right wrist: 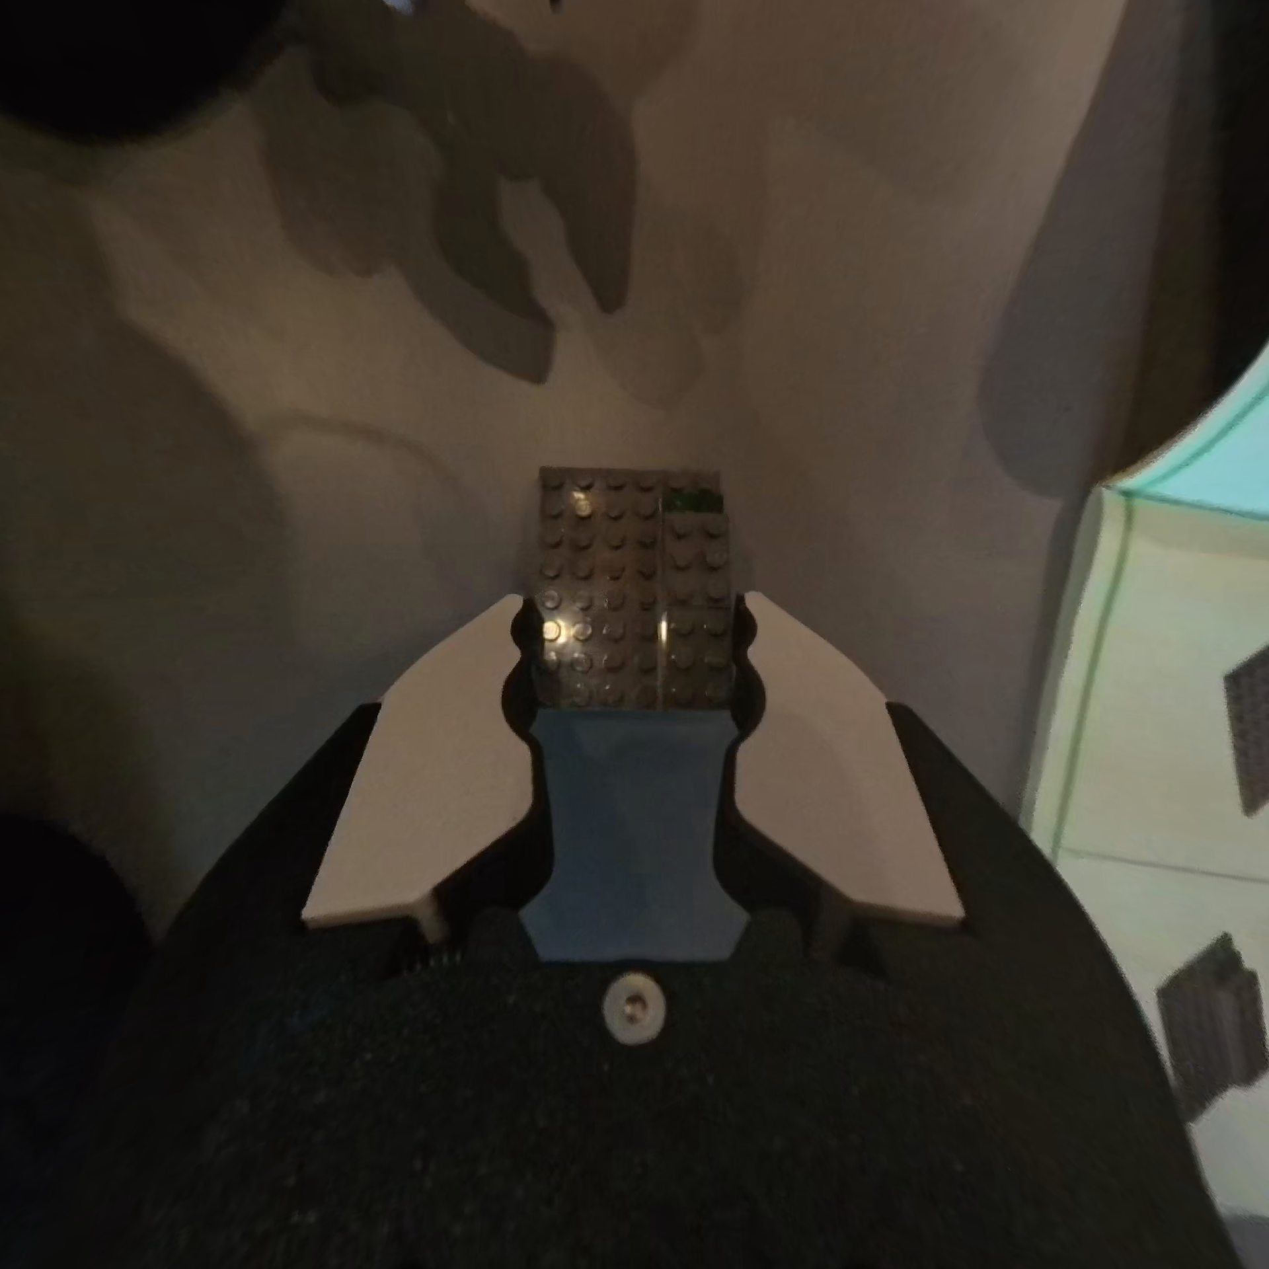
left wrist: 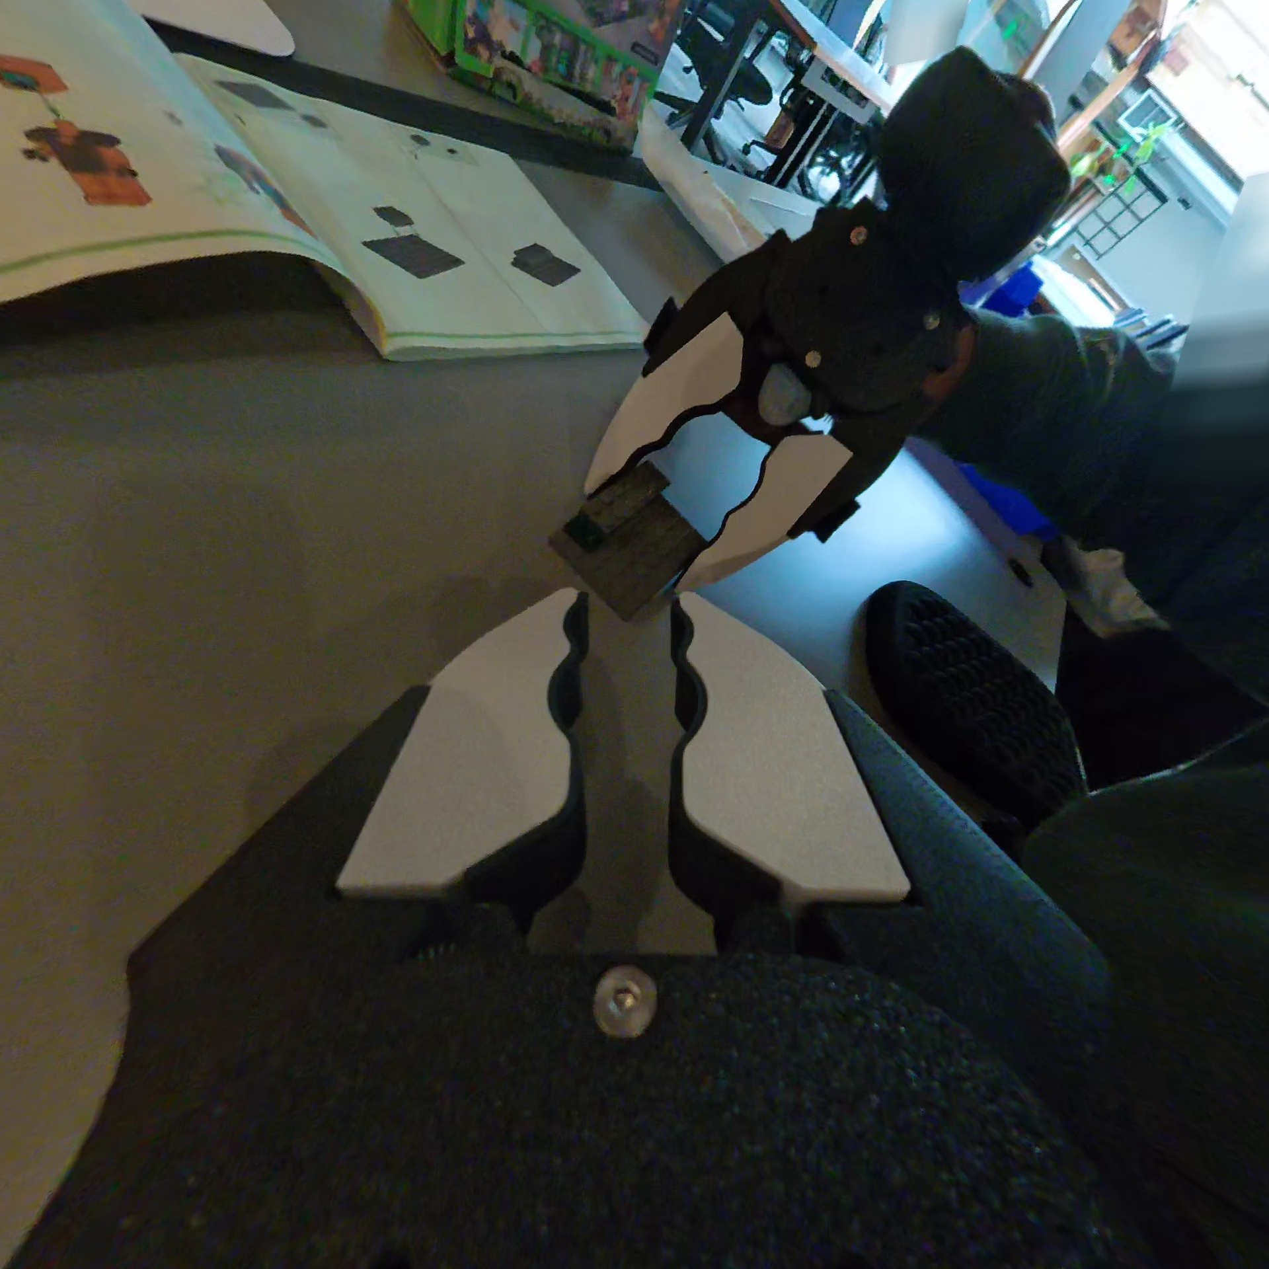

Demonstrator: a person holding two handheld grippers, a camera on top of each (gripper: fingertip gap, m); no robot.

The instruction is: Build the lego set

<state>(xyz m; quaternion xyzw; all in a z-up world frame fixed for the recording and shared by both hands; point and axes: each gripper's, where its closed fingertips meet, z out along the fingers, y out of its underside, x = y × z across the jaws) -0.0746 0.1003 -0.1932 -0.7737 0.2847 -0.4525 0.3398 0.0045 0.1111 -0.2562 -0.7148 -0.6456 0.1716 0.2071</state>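
— Where is the lego assembly right now?

— The flat dark grey studded lego plate assembly [right wrist: 628,590] sits clamped between the fingers of the right hand-held gripper [right wrist: 632,649], held up over the pale grey tabletop [left wrist: 206,549]. A narrower grey plate is stacked along one edge of it, and a small green lego piece [right wrist: 692,500] sits at its far corner.

— And the left hand-held gripper?

— The left hand-held gripper [left wrist: 628,611] has its white fingers [left wrist: 508,721] parted with nothing between them. Its tips are just beside the near corner of the plate assembly; I cannot tell whether they touch it.

— Anything else on the tabletop?

— An open paper instruction booklet [left wrist: 439,226] with pictures of dark plates lies beyond the grippers, and a green printed cardboard box [left wrist: 549,62] stands behind it near the far edge. In the right wrist view the booklet's page shows at the right edge, and the grippers' shadows fall on the tabletop.
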